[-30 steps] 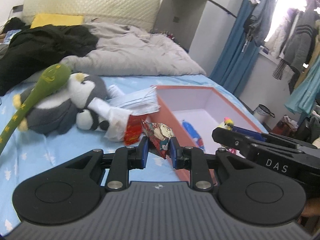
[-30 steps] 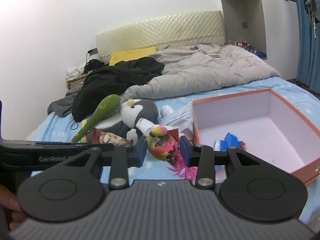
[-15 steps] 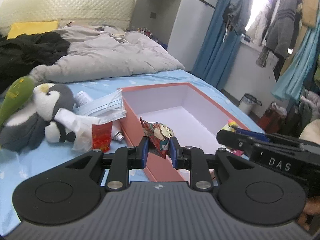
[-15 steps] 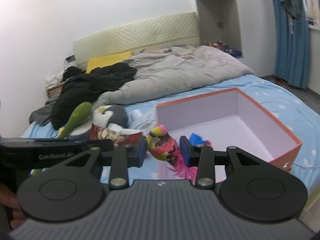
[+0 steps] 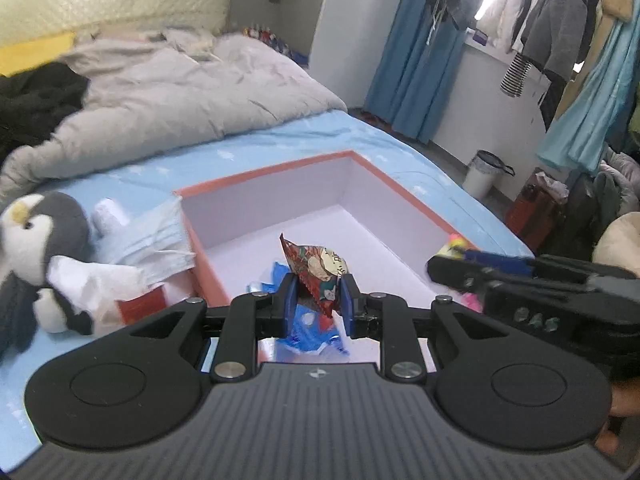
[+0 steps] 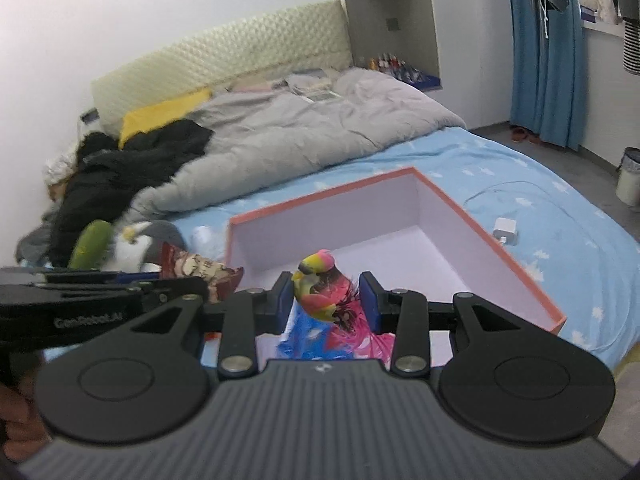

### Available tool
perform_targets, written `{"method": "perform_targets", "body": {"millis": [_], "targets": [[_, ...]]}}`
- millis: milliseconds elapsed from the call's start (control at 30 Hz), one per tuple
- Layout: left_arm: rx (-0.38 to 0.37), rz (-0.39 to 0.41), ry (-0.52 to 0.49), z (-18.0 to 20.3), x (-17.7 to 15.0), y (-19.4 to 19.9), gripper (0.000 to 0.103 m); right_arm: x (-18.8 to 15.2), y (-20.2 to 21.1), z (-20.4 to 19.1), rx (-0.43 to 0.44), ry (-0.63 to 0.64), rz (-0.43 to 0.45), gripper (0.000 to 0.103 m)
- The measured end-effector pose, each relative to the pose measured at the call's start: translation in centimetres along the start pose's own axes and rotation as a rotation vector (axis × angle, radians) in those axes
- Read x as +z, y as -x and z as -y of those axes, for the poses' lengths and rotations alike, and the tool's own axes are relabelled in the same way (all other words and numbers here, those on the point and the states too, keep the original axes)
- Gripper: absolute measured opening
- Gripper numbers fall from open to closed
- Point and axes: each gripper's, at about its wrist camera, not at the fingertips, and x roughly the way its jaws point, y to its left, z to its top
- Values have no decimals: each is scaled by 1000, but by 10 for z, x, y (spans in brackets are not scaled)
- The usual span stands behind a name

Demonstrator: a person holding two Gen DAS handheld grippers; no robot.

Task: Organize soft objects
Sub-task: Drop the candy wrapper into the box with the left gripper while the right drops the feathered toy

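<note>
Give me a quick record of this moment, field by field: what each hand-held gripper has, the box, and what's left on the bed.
left hand-held gripper: shut on red printed snack packet
right hand-held gripper: shut on multicoloured plush parrot
container: open orange-rimmed cardboard box, white inside, holding blue plastic wrapper
left on bed: grey-and-white plush penguin, pale blue face mask

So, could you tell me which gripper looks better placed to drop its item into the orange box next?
Left, narrowly. The left gripper holds the snack packet over the orange box floor; the right gripper with its parrot toy hangs nearer the box's front edge.
</note>
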Motion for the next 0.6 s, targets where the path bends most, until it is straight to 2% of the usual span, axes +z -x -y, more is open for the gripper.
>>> {"method": "perform_targets", "body": {"millis": [100,200,367,600], "targets": [[-32,-56,27,-1,11,-24,27,5,-23,10,-10,-14,-61,40],[6,-90,32,0,16,-47,27,5,-39,14,-23,0,-102,40],[19,-160,46,-3,13,-78,27,0,-60,31,-39,-43,-173,40],[60,-170,32,4,4,-87,30,-14,-71,43,-59,-58,-222,39]]}}
